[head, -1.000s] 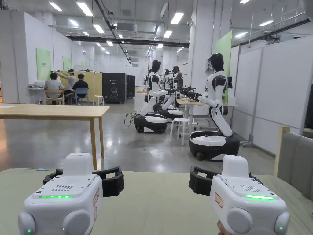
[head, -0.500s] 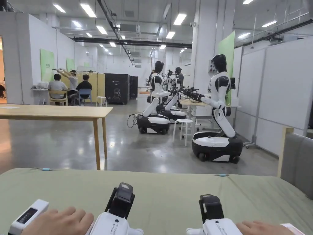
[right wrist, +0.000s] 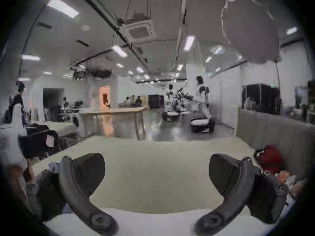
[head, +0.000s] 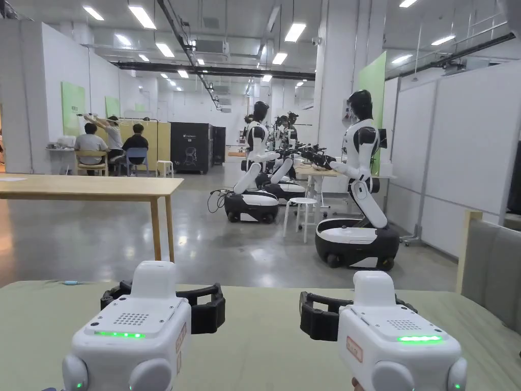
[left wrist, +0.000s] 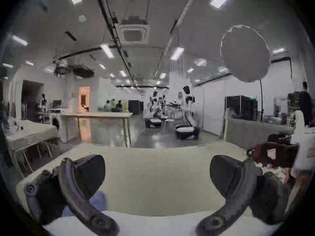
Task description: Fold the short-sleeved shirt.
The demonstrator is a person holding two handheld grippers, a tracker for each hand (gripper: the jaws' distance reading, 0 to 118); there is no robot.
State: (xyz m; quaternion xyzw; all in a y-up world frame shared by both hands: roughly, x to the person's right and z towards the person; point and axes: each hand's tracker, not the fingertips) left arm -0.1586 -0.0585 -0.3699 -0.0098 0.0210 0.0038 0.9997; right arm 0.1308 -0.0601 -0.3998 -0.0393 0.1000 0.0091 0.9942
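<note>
**Both grippers held open over the green table**

The person holds both grippers up side by side above a table covered in pale green cloth [head: 264, 351]. The left gripper [left wrist: 156, 176] has its two dark jaws spread wide, with nothing between them but the green surface beyond. The right gripper [right wrist: 156, 175] is the same: jaws well apart, gripping nothing. From the head view their white housings sit low in the picture, each with a green light strip on top, and the two are near each other without touching.

As for the short-sleeved shirt, I cannot pick it out with any certainty. A white band [left wrist: 153, 222] runs along the near bottom edge of both gripper views, and a bit of blue fabric [left wrist: 98, 200] shows behind the left gripper's left jaw, but both are too blurred to say what they are. At the right end of the table, in the right gripper view, lies a red item [right wrist: 271, 156] beside some orange and white things, also blurred.

Beyond the table stands a long wooden table [head: 102, 186] on a shiny grey floor. Several white and black robots [head: 358, 203] on wheeled bases stand to the right, and a few people [head: 109, 140] sit at the far left wall.
</note>
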